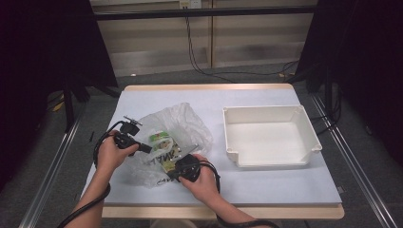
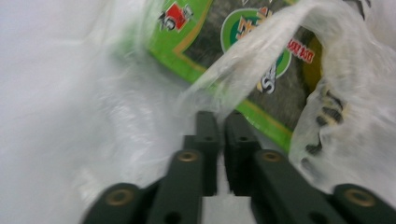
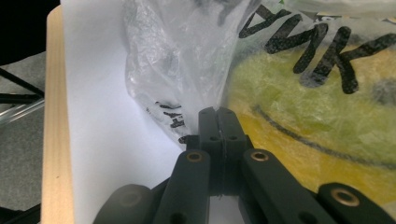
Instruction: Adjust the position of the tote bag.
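Left gripper (image 2: 219, 122) and right gripper (image 3: 217, 116) jaws both clamped on clear plastic bag (image 1: 183, 124), green snack packet (image 1: 162, 141) inside, near table's (image 1: 266, 185) front-left edge

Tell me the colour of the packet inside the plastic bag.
Green packet with a dark centre, clearest in the left gripper view.

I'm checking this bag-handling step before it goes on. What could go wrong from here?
1. Both the left gripper and the right gripper pinch only thin film of the plastic bag; pulling apart may tear it.
2. The green packet lies loose inside and could slide out onto the table, short of the white bin.
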Motion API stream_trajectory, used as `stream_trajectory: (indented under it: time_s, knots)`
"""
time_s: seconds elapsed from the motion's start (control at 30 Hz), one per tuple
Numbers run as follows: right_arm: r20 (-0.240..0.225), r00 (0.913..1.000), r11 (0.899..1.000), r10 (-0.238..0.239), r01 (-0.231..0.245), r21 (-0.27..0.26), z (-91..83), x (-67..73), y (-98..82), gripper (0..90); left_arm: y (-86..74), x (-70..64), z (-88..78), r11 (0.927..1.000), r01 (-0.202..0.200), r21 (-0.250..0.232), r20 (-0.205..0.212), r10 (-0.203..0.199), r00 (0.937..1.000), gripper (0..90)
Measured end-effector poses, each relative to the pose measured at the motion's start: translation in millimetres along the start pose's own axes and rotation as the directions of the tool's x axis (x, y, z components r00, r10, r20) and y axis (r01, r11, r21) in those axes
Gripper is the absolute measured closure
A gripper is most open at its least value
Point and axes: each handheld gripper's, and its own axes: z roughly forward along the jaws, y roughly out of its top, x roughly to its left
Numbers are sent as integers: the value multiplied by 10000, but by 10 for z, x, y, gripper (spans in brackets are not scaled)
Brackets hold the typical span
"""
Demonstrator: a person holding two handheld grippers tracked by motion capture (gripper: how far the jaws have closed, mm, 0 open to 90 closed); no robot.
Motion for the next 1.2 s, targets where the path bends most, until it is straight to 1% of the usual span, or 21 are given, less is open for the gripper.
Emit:
stream_trajectory:
  time_s: [0.13, 0.17, 0.2, 0.23, 0.27, 0.3, 0.33, 0.4, 0.43, 0.47, 0.5, 0.53, 0.57, 0.67, 0.77, 0.87, 0.97, 1.1, 1.13, 1.17, 1.2]
  knots:
    - [-156, 9998, 9999, 150, -149, 41, -34, 12, -33, 900, -70, 91, -66, 9989, 448, -123, -574, -455, 9973, 900]
    - [-219, 9997, 9999, 122, -121, 58, -45, 16, -46, 900, -93, 122, -71, 9968, 717, -351, -610, -737, 9954, 900]
    - [-291, 9995, 9999, 142, -142, 7, -52, 24, -60, 900, -111, 175, -94, 9980, 611, -159, -720, -621, 9955, 900]
    - [-330, 9993, 9999, 167, -166, 32, -66, 34, -74, 900, -126, 202, -89, 9964, 819, -237, -785, -835, 9934, 900]
    - [-397, 9991, 9998, 173, -172, 26, -80, 43, -86, 900, -133, 237, -93, 9975, 697, -66, -822, -700, 9942, 900]
    - [-463, 9986, 9997, 244, -243, 34, -95, 54, -100, 900, -136, 249, -78, 9959, 881, -204, -939, -897, 9915, 900]
    - [-530, 9984, 9998, 217, -216, 34, -111, 61, -114, 900, -131, 281, -82, 9971, 758, 5, -1069, -753, 9914, 900]
    - [-595, 9980, 9997, 221, -218, 59, -142, 76, -142, 900, -119, 308, -60, 9947, 1008, -186, -1212, -1023, 9874, 900]
    - [-611, 9979, 9998, 211, -209, 53, -153, 82, -159, 900, -108, 341, -59, 9967, 810, -17, -1275, -806, 9886, 900]
    - [-617, 9979, 9997, 200, -193, 121, -168, 91, -175, 900, -98, 356, -49, 9968, 793, -2, -1485, -785, 9858, 900]
    - [-663, 9976, 9998, 208, -204, 68, -180, 100, -191, 900, -90, 373, -43, 9967, 809, 24, -1598, -794, 9839, 900]
    - [-669, 9976, 9998, 183, -178, 92, -197, 106, -204, 900, -85, 379, -27, 9947, 1016, -180, -1663, -1032, 9807, 900]
    - [-632, 9979, 9999, 132, -125, 113, -213, 109, -217, 900, -82, 409, -39, 9968, 793, 41, -1617, -776, 9838, 900]
    - [-739, 9971, 9998, 177, -166, 145, -254, 106, -253, 900, -78, 435, -50, 9955, 944, -102, -1881, -947, 9776, 900]
    - [-671, 9977, 9997, 138, -123, 228, -286, 98, -270, 900, -86, 459, -45, 9943, 1054, -164, -1770, -1066, 9784, 900]
    - [-685, 9976, 9996, 117, -99, 271, -308, 88, -282, 900, -79, 469, -51, 9954, 951, -149, -2018, -962, 9747, 900]
    - [-541, 9985, 9993, 55, -35, 365, -318, 84, -274, 900, -74, 446, -49, 9955, 931, -161, -1894, -945, 9773, 900]
    - [-450, 9990, 9998, 59, -67, -175, -324, 98, -229, 900, -91, 422, -73, 9952, 925, -325, -1646, -966, 9816, 900]
    - [-332, 9994, 9995, 62, -72, -299, -337, 105, -202, 834, -96, 417, -80, 9950, 929, -376, -1615, -978, 9820, 900]
    - [-263, 9996, 9990, 90, -101, -441, -345, 105, -168, 771, -100, 393, -70, 9913, 1168, -614, -1549, -1251, 9800, 900]
    - [-214, 9998, 9985, 39, -51, -543, -353, 98, -129, 765, -100, 396, -79, 9931, 1030, -557, -1579, -1106, 9812, 900]
